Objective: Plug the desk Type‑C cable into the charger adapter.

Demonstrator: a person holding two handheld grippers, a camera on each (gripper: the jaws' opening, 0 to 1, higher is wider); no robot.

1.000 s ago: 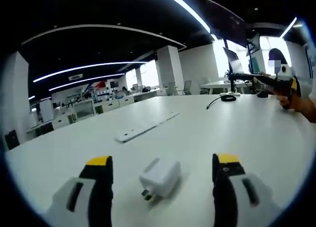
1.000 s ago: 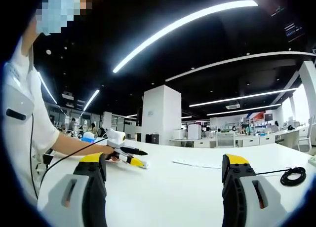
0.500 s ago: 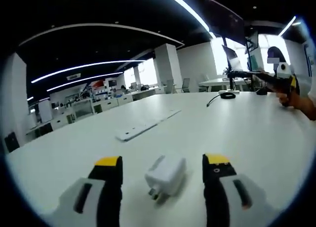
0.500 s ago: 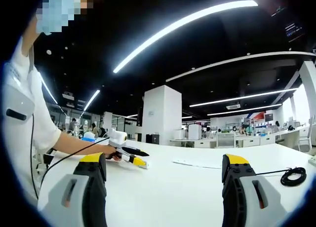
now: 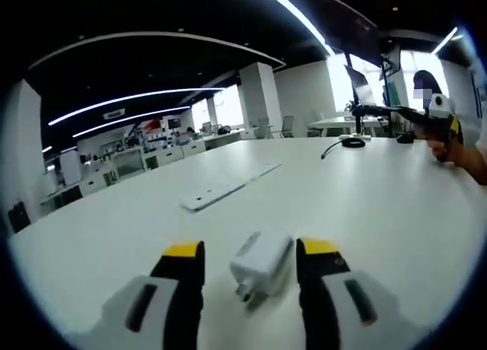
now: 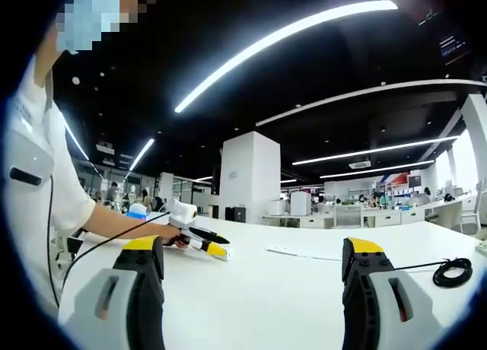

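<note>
Your left gripper point(image 5: 249, 260) sits low over the white desk point(image 5: 365, 205) with its fingers point(image 5: 185, 260) parted, one on each side of the white charger adapter point(image 5: 262, 262); the adapter lies on the desk between them, just beside the inner faces, and you cannot tell whether either finger touches it; its metal prongs point back toward you. Beyond it a flat white strip point(image 5: 228, 189) lies on the desk, and the black Type-C cable point(image 5: 344, 144) is coiled well away near the far edge. Your right gripper point(image 6: 255, 262) is held above the desk with its fingers point(image 6: 365, 260) wide apart and nothing between them; in its view the coiled cable point(image 6: 452, 272) lies just past the right finger.
</note>
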